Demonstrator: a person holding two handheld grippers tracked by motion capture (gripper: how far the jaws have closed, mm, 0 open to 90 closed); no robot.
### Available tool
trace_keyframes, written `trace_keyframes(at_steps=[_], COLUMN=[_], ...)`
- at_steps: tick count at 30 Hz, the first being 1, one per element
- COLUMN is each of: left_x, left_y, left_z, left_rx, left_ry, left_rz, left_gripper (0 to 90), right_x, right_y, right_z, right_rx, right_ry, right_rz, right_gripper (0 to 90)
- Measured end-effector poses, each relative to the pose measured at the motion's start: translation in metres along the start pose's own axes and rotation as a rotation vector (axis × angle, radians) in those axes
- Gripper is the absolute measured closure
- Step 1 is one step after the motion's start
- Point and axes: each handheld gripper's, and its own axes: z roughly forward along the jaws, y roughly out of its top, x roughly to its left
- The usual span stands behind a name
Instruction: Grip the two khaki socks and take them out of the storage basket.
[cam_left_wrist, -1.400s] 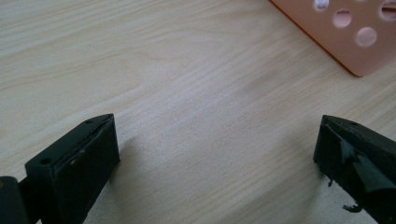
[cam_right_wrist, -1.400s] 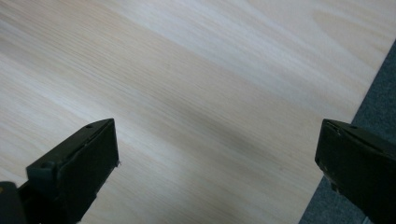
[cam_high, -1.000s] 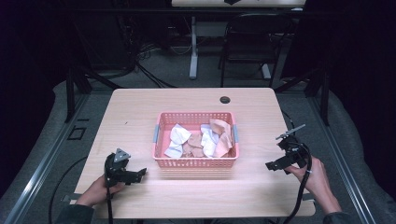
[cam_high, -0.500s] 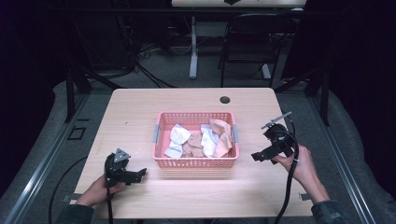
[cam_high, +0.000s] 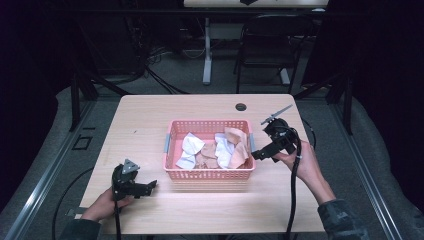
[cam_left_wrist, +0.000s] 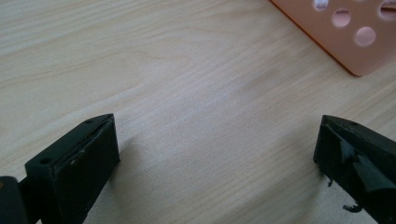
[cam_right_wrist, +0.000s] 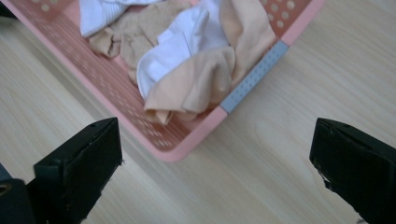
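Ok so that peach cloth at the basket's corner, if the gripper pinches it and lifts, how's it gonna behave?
The peach cloth lies crumpled in soft folds, so it will probably hang limp and unfold. It looks thin, so likely light. It overlaps the white cloth in the pink basket, so it may drag that along.

a pale wood-grain counter (cam_high: 150, 125) with a rectangular top carries a small round black grommet hole (cam_high: 241, 106) near its far edge. beyond the counter, on the grey floor (cam_high: 165, 75), stands a black metal folding chair (cam_high: 265, 45) at the far right, and beside it to the left the white post and foot of another table (cam_high: 206, 50). black cables (cam_high: 160, 82) trail across the floor toward the far left. a dark metal rail (cam_high: 45, 180) runs along the floor by the counter's left side, a matching one (cam_high: 372, 170) along its right.
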Motion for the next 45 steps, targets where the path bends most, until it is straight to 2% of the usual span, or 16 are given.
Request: trace_keyframes(at_steps=[5,8,14,17,18,24,26,30,31,34,35,36,38,40,41,45], left_x=[0.000,0.000,-0.001,-0.001,0.000,-0.001,-0.001,-0.001,-0.001,-0.001,-0.001,-0.001,-0.001,-0.001,-0.001,-0.001], left_y=[0.000,0.000,0.000,0.000,0.000,0.000,0.000,0.000,0.000,0.000,0.000,0.000,0.000,0.000,0.000,0.000], left_z=[0.000,0.000,0.000,0.000,0.000,0.000,0.000,0.000,0.000,0.000,0.000,0.000,0.000,0.000,0.000,0.000], left_rx=[0.000,0.000,0.000,0.000,0.000,0.000,0.000,0.000,0.000,0.000,0.000,0.000,0.000,0.000,0.001,0.001], left_ry=[0.000,0.000,0.000,0.000,-0.001,-0.001,-0.001,-0.001,-0.002,-0.002,-0.001,-0.001,-0.002,-0.002,-0.002,-0.002], left_rz=[0.000,0.000,-0.001,0.002,0.003,0.003,0.002,0.003,0.003,0.003,0.003,0.003,0.002,0.003,0.003,0.003], left_gripper=[0.1,0.1,0.0,0.1,0.1,0.1,0.1,0.0,0.1,0.0,0.0,0.1,0.0,0.0,0.0,0.0], right_x=[0.001,0.005,0.011,0.012,0.011,0.009,0.008,0.008,0.007,0.008,0.007,0.008,0.008,0.007,0.006,0.007], right_y=[0.017,0.026,0.040,0.044,0.045,0.048,0.049,0.048,0.048,0.048,0.048,0.047,0.046,0.046,0.046,0.045], right_z=[0.007,0.014,0.026,0.035,0.038,0.056,0.061,0.073,0.077,0.081,0.082,0.087,0.090,0.090,0.091,0.087], right_rx=[-0.035,-0.015,0.015,0.031,0.049,0.078,0.097,0.105,0.129,0.130,0.156,0.133,0.137,0.148,0.150,0.146], right_ry=[0.032,0.042,0.035,0.046,0.032,0.025,0.040,0.021,0.001,-0.024,-0.024,-0.040,-0.045,-0.055,-0.062,-0.057], right_rz=[0.011,-0.019,-0.036,-0.022,-0.028,-0.003,0.014,0.028,0.019,0.029,0.027,0.044,0.049,0.041,0.040,0.026], right_gripper=[2.3,8.8,21.4,29.9,32.3,37.6,39.7,44.9,48.4,52.9,53.9,58.8,63.3,67.2,75.3,82.2])
